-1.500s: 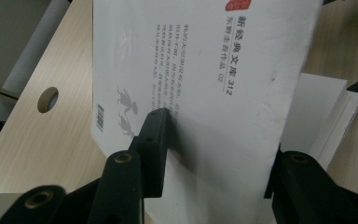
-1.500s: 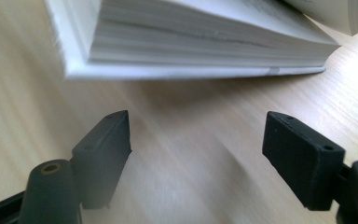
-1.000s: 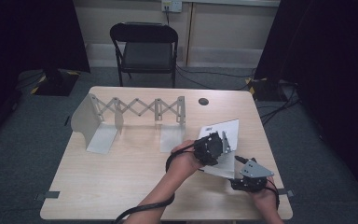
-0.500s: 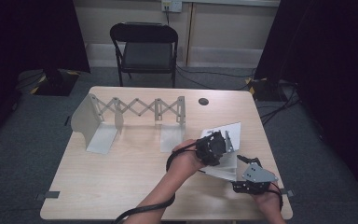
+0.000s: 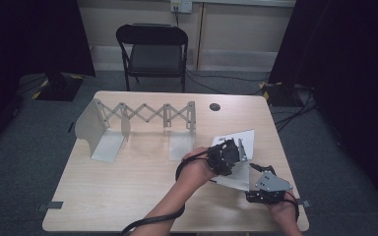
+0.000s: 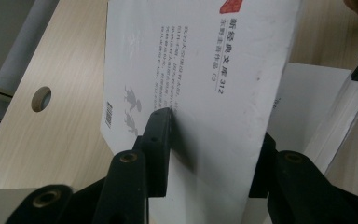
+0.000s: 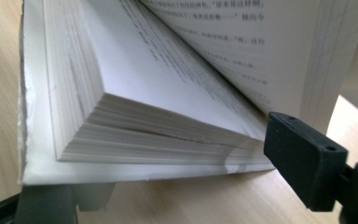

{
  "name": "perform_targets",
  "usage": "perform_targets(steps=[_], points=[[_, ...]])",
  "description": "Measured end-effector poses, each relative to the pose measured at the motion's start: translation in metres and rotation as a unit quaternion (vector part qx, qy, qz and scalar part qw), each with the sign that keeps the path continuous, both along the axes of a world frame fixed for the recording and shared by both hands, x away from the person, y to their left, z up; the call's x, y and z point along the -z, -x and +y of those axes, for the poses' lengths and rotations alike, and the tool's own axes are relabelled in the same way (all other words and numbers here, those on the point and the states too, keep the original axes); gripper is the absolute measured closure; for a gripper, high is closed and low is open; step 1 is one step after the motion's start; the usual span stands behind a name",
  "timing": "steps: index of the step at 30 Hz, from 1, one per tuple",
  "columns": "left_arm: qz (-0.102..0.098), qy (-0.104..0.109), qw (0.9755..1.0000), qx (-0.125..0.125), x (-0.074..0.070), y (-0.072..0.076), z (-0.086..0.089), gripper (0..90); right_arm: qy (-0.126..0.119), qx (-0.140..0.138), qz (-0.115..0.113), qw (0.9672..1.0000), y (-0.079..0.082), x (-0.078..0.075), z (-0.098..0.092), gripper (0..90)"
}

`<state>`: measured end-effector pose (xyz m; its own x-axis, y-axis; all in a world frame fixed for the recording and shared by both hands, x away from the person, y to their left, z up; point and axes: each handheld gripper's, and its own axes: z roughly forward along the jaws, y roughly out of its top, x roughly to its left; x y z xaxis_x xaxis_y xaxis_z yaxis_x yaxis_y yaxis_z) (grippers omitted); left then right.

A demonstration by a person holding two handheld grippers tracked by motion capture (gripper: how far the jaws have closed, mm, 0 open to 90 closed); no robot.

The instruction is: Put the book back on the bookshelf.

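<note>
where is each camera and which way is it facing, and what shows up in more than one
High view: fixed above the person's side, looking forward and down on the table; both forearms enter from below, left gripper and right gripper at the open book.
Left gripper view: rides the left gripper, looking along its black jaws clamped on the book's raised cover.
Right gripper view: rides the right gripper, low at the table, facing the page block; one jaw beneath the book, one beside it.
Shared: the book and the wooden tabletop.

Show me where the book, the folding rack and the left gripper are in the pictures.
book (image 6: 205, 70): left gripper view, on its white back cover.
folding rack (image 5: 145, 112): high view, on its scissor lattice.
left gripper (image 5: 225, 156): high view, on its black body at the book.
</note>
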<state>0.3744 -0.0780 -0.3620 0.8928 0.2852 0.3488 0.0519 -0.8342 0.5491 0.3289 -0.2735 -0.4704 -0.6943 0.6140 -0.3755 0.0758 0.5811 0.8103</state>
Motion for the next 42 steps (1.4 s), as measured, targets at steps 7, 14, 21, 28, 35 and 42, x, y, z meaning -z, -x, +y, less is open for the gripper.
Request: perform_targets(steps=[7,14,21,28,35,42], points=[[0.008,0.003,1.0,0.003,-0.004,-0.001,0.0,61.4,0.034,-0.051,-0.027,0.9978,0.0,-0.01,0.003,31.7],[0.008,0.008,0.9999,0.009,-0.005,0.003,0.003,59.3,0.087,-0.092,-0.039,0.9911,0.005,-0.022,0.011,48.9],[0.003,0.038,0.9993,0.003,-0.01,0.004,0.005,44.8,0.094,-0.096,-0.019,0.9908,-0.001,-0.044,0.009,55.1],[0.023,0.058,0.9978,-0.021,-0.014,-0.002,0.01,38.9,0.088,-0.096,-0.01,0.9914,-0.005,-0.051,0.008,55.5],[0.031,0.066,0.997,-0.024,-0.022,-0.004,0.01,36.8,0.07,-0.101,-0.003,0.9924,-0.005,-0.057,0.003,57.5],[0.056,0.088,0.9941,-0.028,-0.039,-0.007,0.017,32.6,0.066,-0.104,0.005,0.9924,-0.008,-0.064,-0.002,59.8]])
